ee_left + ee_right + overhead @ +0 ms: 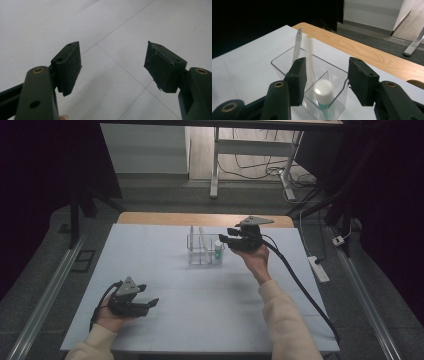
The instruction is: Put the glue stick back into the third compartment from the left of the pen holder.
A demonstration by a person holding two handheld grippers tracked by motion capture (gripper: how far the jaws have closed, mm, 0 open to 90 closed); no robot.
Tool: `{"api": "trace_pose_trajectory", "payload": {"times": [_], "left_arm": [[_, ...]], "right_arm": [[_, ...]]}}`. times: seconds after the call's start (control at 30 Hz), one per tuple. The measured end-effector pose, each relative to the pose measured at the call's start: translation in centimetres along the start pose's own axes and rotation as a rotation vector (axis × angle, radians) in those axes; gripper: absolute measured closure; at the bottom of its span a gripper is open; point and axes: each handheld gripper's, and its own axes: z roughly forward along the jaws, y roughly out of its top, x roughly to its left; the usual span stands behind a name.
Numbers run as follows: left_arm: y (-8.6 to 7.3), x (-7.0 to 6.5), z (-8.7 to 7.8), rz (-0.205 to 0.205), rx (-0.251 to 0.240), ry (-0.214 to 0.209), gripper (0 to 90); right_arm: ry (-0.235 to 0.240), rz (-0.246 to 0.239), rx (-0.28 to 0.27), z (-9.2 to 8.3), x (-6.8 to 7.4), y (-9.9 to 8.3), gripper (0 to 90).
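White sheet [170,270] over wooden table [150,218], faint grid lines. Dim room, desk legs and cables beyond. Right gripper [231,240] released above white-capped bottle [324,93] inside clear organizer [204,251], mid-table. Left gripper [150,304] released, empty, near front edge.

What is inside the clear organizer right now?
The clear organizer holds a white-capped bottle in its near compartment, upright, below the open right gripper. Two pen-like sticks lean in the compartments behind. The bottle's base is blurred through the wall.
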Motion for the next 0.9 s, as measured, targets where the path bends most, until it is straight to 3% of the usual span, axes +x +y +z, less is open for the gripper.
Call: {"api": "trace_pose_trajectory", "payload": {"times": [0.3, 0.53, 0.9], "left_arm": [[-0.1, 0.1, 0.0, -0.004, 0.003, 0.003, 29.3], [-0.2, 0.1, 0.0, -0.006, 0.003, 0.005, 29.3], [-0.1, 0.2, 0.0, -0.011, 0.004, 0.006, 29.2]], "right_arm": [[0.031, -0.061, 0.011, -1.9, 1.7, -0.8, 46.0], [0.033, -0.089, 0.039, -4.6, 1.8, -3.3, 46.1], [0.017, -0.086, 0.071, -9.1, 1.9, -8.0, 46.0]]}}
